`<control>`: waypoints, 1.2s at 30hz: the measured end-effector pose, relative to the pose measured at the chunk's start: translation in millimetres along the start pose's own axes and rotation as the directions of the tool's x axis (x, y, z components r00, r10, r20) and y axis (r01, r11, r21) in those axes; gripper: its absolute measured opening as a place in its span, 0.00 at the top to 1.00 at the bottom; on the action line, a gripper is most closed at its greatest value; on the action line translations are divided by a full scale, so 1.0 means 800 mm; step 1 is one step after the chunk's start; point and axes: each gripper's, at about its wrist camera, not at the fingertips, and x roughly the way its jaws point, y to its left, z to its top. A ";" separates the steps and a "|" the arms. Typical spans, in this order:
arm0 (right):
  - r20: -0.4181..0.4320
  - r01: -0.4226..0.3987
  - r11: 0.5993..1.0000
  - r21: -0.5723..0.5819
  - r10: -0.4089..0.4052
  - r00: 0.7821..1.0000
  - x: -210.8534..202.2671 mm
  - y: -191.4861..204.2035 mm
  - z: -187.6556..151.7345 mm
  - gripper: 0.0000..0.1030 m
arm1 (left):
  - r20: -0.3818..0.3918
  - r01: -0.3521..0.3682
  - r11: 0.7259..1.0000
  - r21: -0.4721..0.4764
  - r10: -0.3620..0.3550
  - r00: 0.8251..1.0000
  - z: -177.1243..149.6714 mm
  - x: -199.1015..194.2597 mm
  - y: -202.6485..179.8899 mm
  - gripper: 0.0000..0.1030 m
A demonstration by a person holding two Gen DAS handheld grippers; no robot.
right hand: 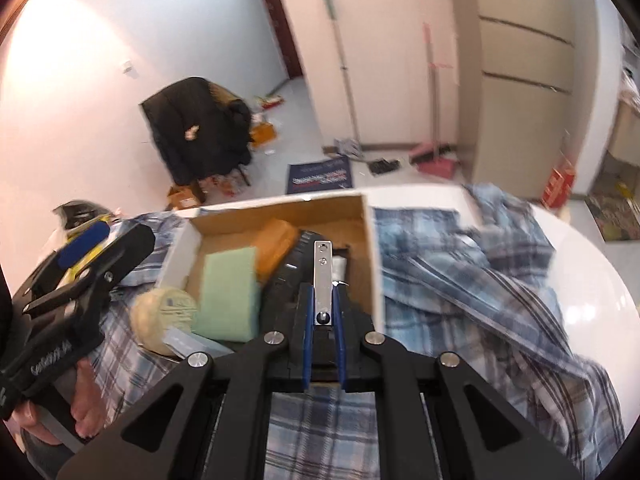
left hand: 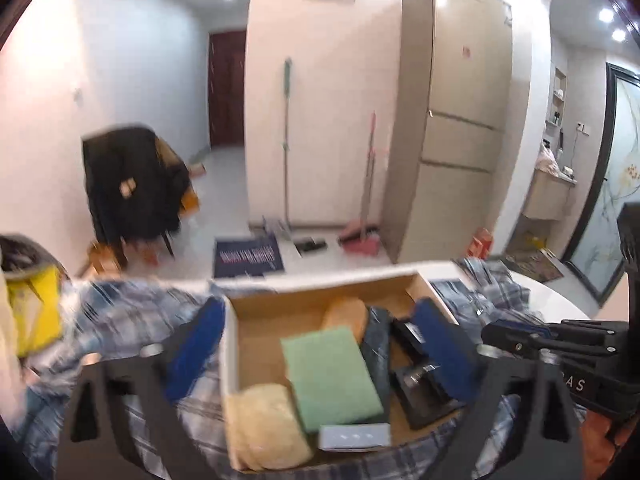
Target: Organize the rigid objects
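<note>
Right hand-held gripper (right hand: 323, 292) | pinches metal strip (right hand: 322, 280) | above cardboard box (right hand: 372, 240)

Table (right hand: 592, 272): white, glossy, with a rounded edge, showing bare at its right side. 
Plaid cloth (right hand: 460, 264): blue and white checked fabric, lying directly on the table and covering most of it, bunching into folds toward the right edge and spreading flatter at the near edge. 
Cardboard box (right hand: 372, 240): open-topped, white outside and brown inside, sitting on the plaid cloth toward the table's far edge, its far rim lining up close to that edge. 
Yellow item (left hand: 36, 308): lying at the table's left side beside the cloth; blurred, so its kind is not telling.
</note>
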 end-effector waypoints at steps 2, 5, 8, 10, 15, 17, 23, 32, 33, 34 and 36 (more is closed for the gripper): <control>0.007 -0.015 0.999 -0.038 0.015 1.000 0.005 0.019 0.004 0.92 | 0.089 0.013 1.000 0.018 -0.015 0.996 -0.004 -0.013 0.005 0.00; -0.022 -0.055 0.998 -0.040 0.055 0.998 0.025 0.038 0.005 0.92 | 0.185 0.001 0.999 0.038 -0.008 0.983 -0.014 -0.027 0.012 0.00; -0.055 -0.019 0.999 -0.038 0.016 0.998 0.053 0.048 0.002 0.92 | 0.200 0.003 1.000 -0.007 -0.001 0.980 -0.019 -0.028 0.027 0.00; -0.084 -0.022 0.999 -0.033 0.019 0.996 0.071 0.050 -0.001 0.92 | 0.188 0.036 0.999 -0.037 -0.028 0.982 -0.020 -0.024 0.037 0.00; -0.146 0.014 0.999 -0.036 -0.019 0.989 0.107 0.055 -0.012 0.92 | 0.172 0.029 0.999 -0.036 -0.022 0.985 -0.029 -0.020 0.037 0.00; -0.160 0.026 0.999 -0.043 -0.032 0.987 0.112 0.059 -0.014 0.92 | 0.169 0.025 0.999 -0.037 -0.019 0.985 -0.032 -0.019 0.034 0.00; -0.161 0.035 0.998 -0.054 -0.043 0.986 0.106 0.061 -0.012 0.80 | 0.224 0.008 1.000 -0.028 -0.002 0.975 -0.032 -0.033 0.029 0.00; 0.070 0.027 0.999 -0.041 -0.024 0.997 -0.015 0.051 0.001 0.50 | 0.333 0.046 0.997 -0.066 -0.021 0.943 -0.008 -0.110 0.030 0.00; 0.096 -0.013 1.000 -0.020 0.015 0.995 -0.034 0.050 0.001 0.45 | 0.353 0.046 0.997 -0.063 -0.021 0.935 -0.003 -0.127 0.031 0.00; 0.125 -0.050 0.999 -0.013 0.052 0.991 -0.052 0.050 0.000 0.42 | 0.367 0.038 0.998 -0.056 -0.015 0.930 0.001 -0.142 0.030 0.00; 0.202 -0.067 0.997 -0.028 0.072 0.977 -0.090 0.054 -0.004 0.41 | 0.390 0.026 0.999 -0.045 -0.006 0.921 0.008 -0.175 0.027 0.00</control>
